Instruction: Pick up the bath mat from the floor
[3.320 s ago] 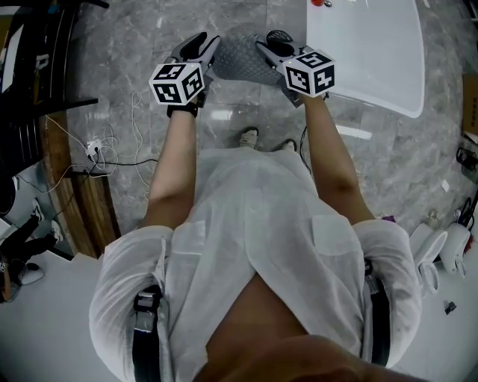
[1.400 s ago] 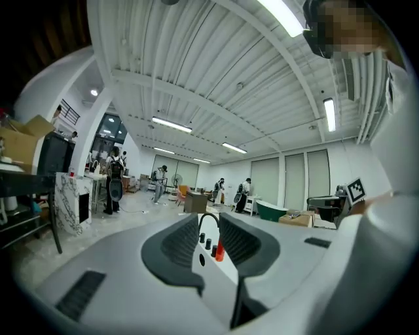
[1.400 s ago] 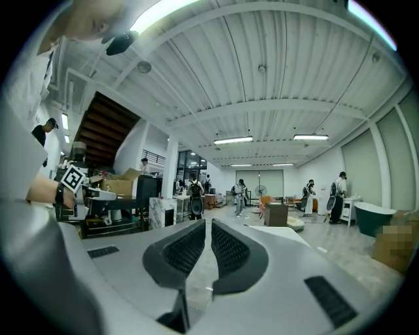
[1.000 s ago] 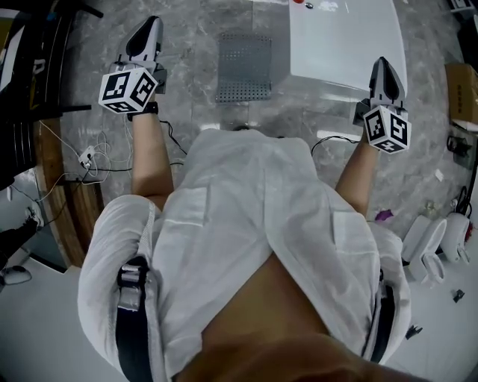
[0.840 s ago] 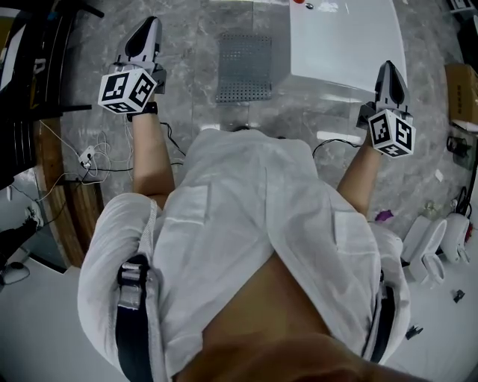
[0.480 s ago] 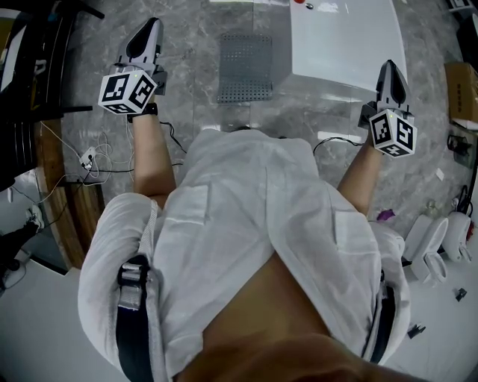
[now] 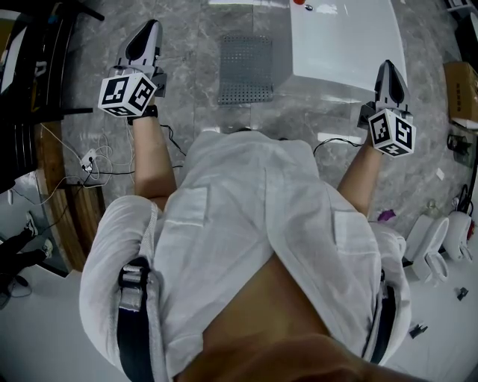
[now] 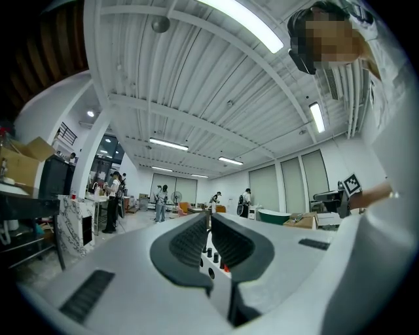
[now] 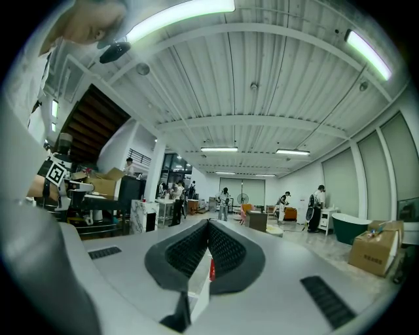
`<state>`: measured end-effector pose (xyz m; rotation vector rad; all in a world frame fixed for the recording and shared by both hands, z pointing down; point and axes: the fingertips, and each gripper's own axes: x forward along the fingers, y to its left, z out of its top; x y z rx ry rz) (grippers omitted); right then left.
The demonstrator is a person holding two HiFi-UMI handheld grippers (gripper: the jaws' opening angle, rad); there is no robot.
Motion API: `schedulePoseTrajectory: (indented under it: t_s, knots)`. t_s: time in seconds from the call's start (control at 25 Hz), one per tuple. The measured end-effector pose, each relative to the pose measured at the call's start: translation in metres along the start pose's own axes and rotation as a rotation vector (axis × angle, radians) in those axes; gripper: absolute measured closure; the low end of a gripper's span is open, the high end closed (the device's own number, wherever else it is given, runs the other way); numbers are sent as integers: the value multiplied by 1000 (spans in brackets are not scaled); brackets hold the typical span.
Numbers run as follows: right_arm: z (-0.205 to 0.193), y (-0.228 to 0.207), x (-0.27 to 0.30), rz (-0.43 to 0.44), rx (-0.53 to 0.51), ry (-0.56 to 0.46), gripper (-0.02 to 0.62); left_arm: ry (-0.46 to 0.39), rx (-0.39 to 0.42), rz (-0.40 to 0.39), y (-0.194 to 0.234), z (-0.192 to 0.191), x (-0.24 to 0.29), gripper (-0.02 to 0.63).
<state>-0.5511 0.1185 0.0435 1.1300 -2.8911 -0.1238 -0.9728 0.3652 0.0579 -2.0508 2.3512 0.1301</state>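
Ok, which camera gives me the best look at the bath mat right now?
The head view. The bath mat lies flat on the grey floor ahead of the person, whole and with nothing covering it. The left gripper view and the right gripper view look out across the room and show none of the mat.

Lit by bright ceiling strips (image 9: 177, 14); dim and cool below them, glare on the glossy floor (image 7: 196, 74). Bends strongly at edges, vignettes black in corners, blurs close up.
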Motion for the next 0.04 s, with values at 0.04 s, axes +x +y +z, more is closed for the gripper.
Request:
schedulePoseTrajectory:
  t_s: [0.04]
  knots:
    - [1,0,0,0,-1,0,569,0,0,-3,-1,1,0,577]
